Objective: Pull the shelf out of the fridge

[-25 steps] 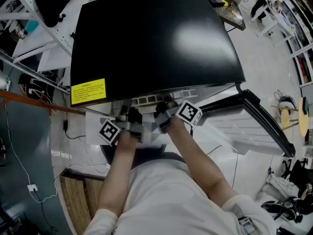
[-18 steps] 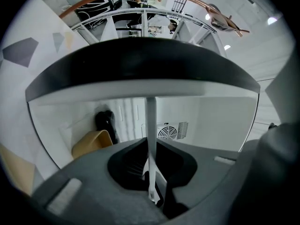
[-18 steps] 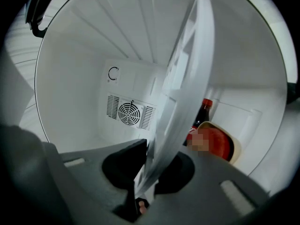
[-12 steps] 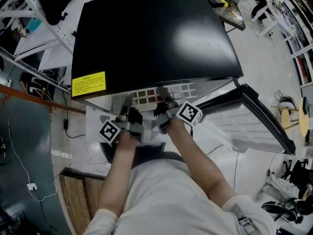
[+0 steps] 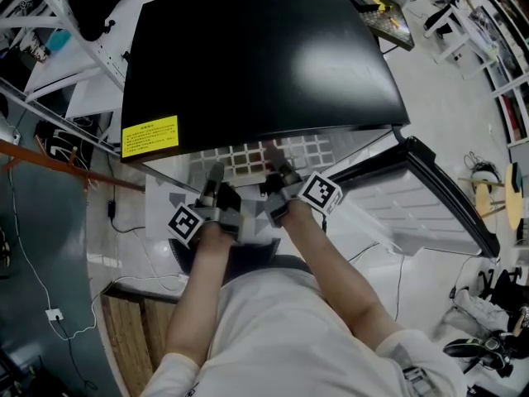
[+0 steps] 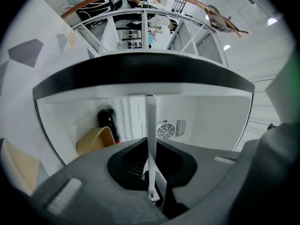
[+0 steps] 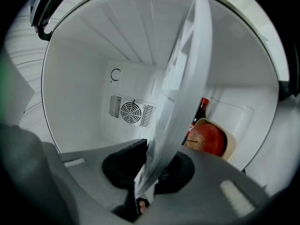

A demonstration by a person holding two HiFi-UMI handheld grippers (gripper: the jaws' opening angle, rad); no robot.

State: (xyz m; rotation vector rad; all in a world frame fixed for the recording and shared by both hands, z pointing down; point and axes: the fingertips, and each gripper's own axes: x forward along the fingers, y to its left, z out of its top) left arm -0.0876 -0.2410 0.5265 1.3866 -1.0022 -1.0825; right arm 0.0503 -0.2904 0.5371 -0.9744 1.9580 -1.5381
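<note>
Clear plastic sits in both grips: the left gripper [image 5: 213, 179] and right gripper [image 5: 277, 165] each have their jaws narrowed onto the front edge of the shelf [image 5: 248, 155]. The shelf juts partway out of the black-topped fridge [image 5: 256, 56] at 12 o'clock. The open door [image 5: 434, 201] hangs at 3 o'clock. Deep inside, in the right gripper view, a dark bottle [image 7: 201, 108] and a red apple [image 7: 207, 139] stand at 4 o'clock, and the fan grille [image 7: 131, 110] at 9.

The head view is looking steeply down on the fridge [image 5: 264, 64]. Both gripper views are looking level, close up, into it, sharing the shelf [image 6: 151, 125] and fan grille [image 6: 165, 130].
</note>
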